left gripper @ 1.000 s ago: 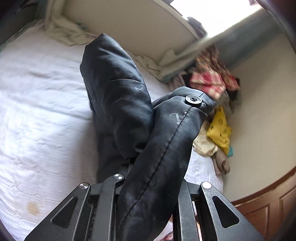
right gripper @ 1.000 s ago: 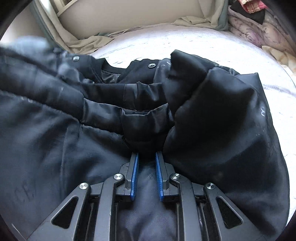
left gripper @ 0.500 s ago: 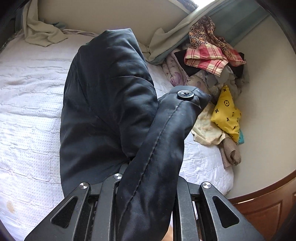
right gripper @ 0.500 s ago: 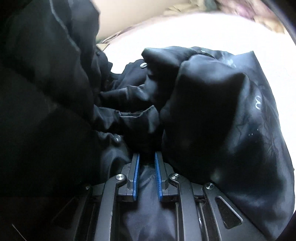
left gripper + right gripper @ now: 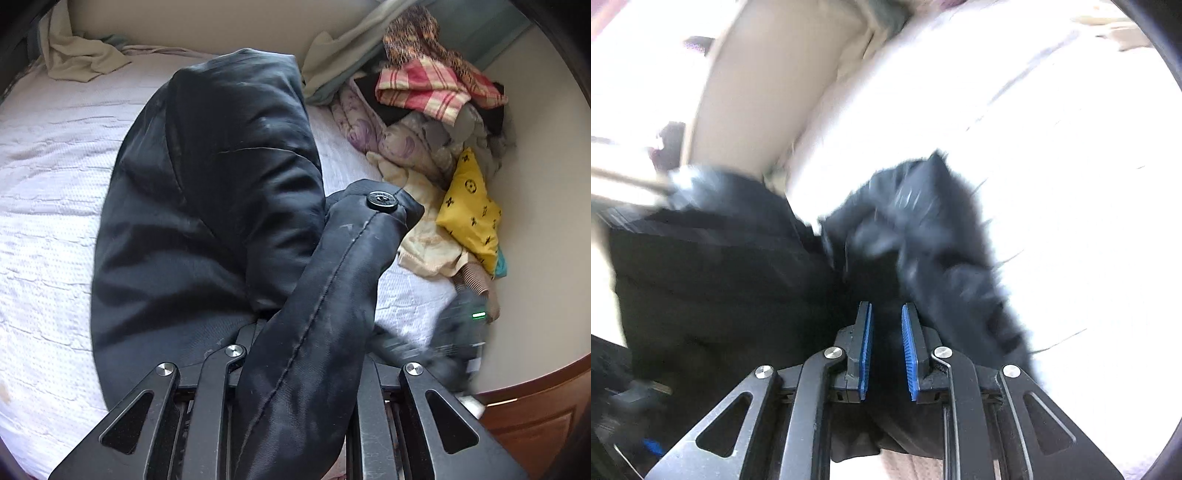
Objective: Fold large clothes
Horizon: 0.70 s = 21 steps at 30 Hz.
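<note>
A large black padded jacket (image 5: 207,206) hangs over the white bed (image 5: 48,184). My left gripper (image 5: 295,332) is shut on a jacket edge with a black snap button (image 5: 382,201); its fingertips are hidden under the fabric. In the right wrist view, which is blurred, my right gripper (image 5: 886,325) is shut on a bunch of the same jacket (image 5: 923,240) between its blue pads (image 5: 866,350). The right gripper also shows as a dark blur in the left wrist view (image 5: 454,332), low at the right.
A pile of clothes (image 5: 424,110) lies along the far right bed edge by the wall, with a red plaid piece (image 5: 421,88) and a yellow patterned piece (image 5: 469,214). A beige cloth (image 5: 74,55) lies at the back left. A wooden bed frame (image 5: 535,413) is at the lower right.
The right gripper swung fast with the jacket and its view went from dark fabric to bright blurred bed. The right gripper came into the left view. The left grip held.
</note>
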Tool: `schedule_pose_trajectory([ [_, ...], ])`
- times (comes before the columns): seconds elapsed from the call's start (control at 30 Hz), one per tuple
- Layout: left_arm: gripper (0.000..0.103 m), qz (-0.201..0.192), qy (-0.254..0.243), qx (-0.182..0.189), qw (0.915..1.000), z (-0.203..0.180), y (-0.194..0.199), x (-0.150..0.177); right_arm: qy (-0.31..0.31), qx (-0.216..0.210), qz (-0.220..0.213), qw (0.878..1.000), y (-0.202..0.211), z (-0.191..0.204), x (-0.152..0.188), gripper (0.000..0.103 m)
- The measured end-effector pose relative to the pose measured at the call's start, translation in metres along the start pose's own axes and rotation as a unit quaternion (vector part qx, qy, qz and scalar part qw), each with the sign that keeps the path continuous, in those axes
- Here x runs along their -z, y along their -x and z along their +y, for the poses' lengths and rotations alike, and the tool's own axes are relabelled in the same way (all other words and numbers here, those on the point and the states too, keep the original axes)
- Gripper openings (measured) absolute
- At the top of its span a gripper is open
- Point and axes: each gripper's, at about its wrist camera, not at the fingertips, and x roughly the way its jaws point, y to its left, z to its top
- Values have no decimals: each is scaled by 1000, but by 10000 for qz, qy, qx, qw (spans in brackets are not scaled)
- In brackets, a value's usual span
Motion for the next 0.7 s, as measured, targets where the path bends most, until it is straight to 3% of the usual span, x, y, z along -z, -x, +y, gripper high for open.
schedule_pose_trajectory([
  [0.17, 20, 68, -276, -249, 9993, -19, -29, 18, -213, -607, -396, 9971, 38, -6, -11, 38],
  [0.3, 21, 120, -432, -330, 9984, -21, -45, 28, 45, -1107, -347, 9932, 47, 4, -11, 48],
  [0.5, 23, 80, -559, -274, 9980, -18, -49, 35, 574, -1170, 133, 9914, 19, 27, -4, 48],
  [0.7, 26, 87, -749, -199, 9970, -15, -49, 39, 842, -819, 405, 9922, -6, 38, -11, 59],
])
